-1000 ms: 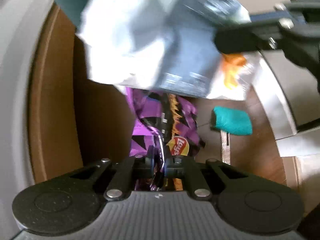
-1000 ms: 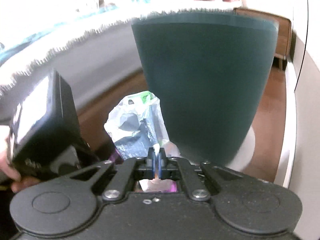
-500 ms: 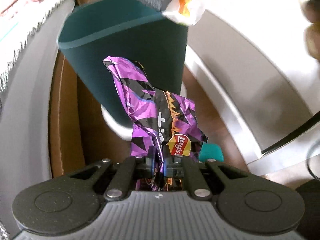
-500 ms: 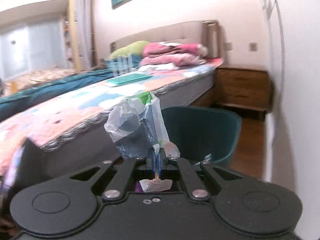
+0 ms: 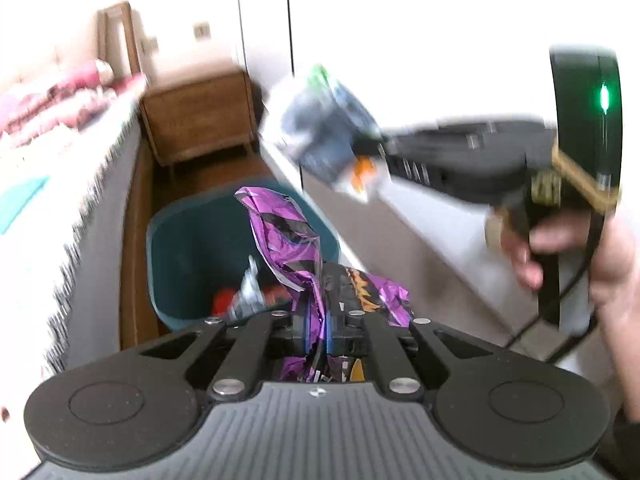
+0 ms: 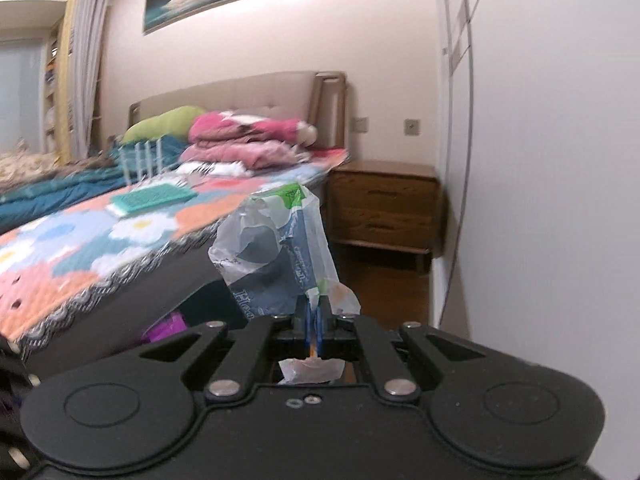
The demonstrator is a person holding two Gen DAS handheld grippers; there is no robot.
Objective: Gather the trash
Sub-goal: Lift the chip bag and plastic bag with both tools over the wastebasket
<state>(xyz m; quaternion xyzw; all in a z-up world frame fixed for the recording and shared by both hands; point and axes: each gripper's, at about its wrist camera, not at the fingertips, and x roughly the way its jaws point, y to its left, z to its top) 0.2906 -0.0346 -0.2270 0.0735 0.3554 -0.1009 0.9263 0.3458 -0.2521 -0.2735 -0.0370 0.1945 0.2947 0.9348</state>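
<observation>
Both wrappers have been lifted: the chip bag (image 5: 304, 248) is pinched in the left gripper (image 5: 316, 330) above the bin (image 5: 188, 248), the clear wrapper (image 6: 276, 256) in the right gripper (image 6: 314, 312), ready for dropping.

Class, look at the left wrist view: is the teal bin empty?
No, the teal bin already holds red and silvery trash at its bottom.

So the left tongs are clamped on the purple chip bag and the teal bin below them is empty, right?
Not quite. The left tongs are clamped on the purple chip bag, but the teal bin below them is not empty: the left wrist view shows something red and a crinkled wrapper already lying inside it.
</observation>
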